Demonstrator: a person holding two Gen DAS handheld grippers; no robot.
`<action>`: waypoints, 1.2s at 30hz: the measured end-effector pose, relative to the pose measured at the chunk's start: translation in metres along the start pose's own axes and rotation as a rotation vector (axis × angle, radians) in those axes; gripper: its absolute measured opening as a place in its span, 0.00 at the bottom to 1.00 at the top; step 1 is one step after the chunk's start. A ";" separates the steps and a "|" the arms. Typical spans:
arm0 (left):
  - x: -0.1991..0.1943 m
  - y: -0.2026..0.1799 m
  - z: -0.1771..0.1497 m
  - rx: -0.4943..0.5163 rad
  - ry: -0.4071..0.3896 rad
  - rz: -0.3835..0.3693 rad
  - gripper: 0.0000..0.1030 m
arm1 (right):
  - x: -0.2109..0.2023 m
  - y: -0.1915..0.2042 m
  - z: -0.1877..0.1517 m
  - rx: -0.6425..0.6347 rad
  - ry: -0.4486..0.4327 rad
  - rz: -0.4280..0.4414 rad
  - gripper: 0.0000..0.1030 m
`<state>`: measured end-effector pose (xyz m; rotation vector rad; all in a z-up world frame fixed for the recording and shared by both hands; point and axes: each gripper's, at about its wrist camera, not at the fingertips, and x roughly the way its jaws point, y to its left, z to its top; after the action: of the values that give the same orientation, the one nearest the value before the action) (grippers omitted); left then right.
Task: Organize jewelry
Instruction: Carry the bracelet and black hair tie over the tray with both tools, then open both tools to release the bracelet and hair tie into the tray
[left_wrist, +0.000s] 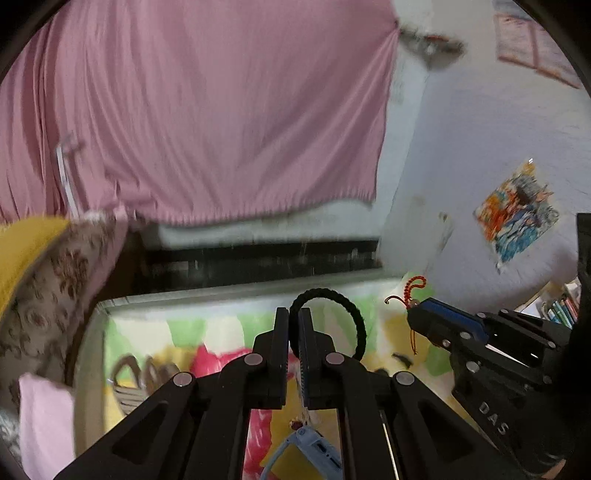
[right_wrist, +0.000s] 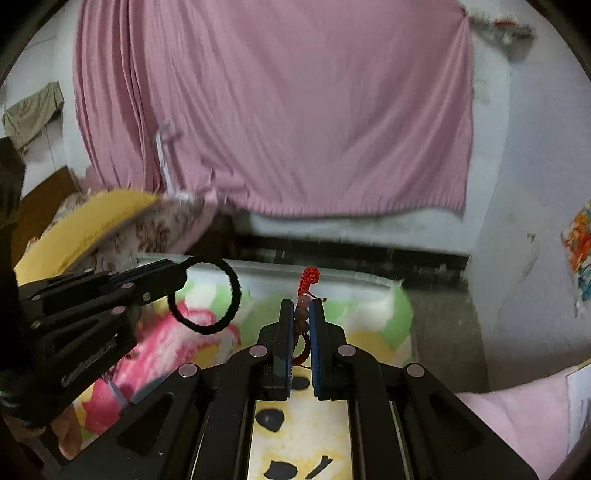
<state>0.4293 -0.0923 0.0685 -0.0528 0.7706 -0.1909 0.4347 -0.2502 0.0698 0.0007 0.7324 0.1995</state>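
Observation:
My left gripper (left_wrist: 294, 314) is shut on a black braided bracelet (left_wrist: 334, 295), whose loop sticks up and to the right above the fingers. It also shows in the right wrist view (right_wrist: 236, 291), held by the left gripper (right_wrist: 177, 275). My right gripper (right_wrist: 303, 306) is shut on a red beaded cord bracelet (right_wrist: 309, 277), its red woven end poking up above the fingertips. In the left wrist view the right gripper (left_wrist: 415, 312) holds that red bracelet (left_wrist: 412, 288) at right. Both are held above a colourful blanket (left_wrist: 221, 332).
A pink curtain (left_wrist: 207, 110) hangs ahead above a dark ledge (left_wrist: 258, 258). A yellow and floral cushion (left_wrist: 40, 266) lies at left. A light blue watch (left_wrist: 314, 450) lies on the blanket under my left gripper. A colourful poster (left_wrist: 517, 210) hangs on the right wall.

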 end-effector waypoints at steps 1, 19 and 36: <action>0.007 0.002 -0.001 -0.008 0.032 0.002 0.05 | 0.005 0.000 -0.002 -0.005 0.030 0.004 0.07; 0.043 -0.005 -0.009 0.019 0.235 0.033 0.06 | 0.060 -0.002 -0.037 -0.073 0.312 0.005 0.07; 0.005 0.012 -0.017 -0.053 0.155 -0.003 0.33 | 0.016 -0.009 -0.038 0.006 0.165 0.013 0.33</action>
<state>0.4230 -0.0807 0.0519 -0.0901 0.9304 -0.1785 0.4228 -0.2584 0.0300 -0.0051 0.8980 0.2108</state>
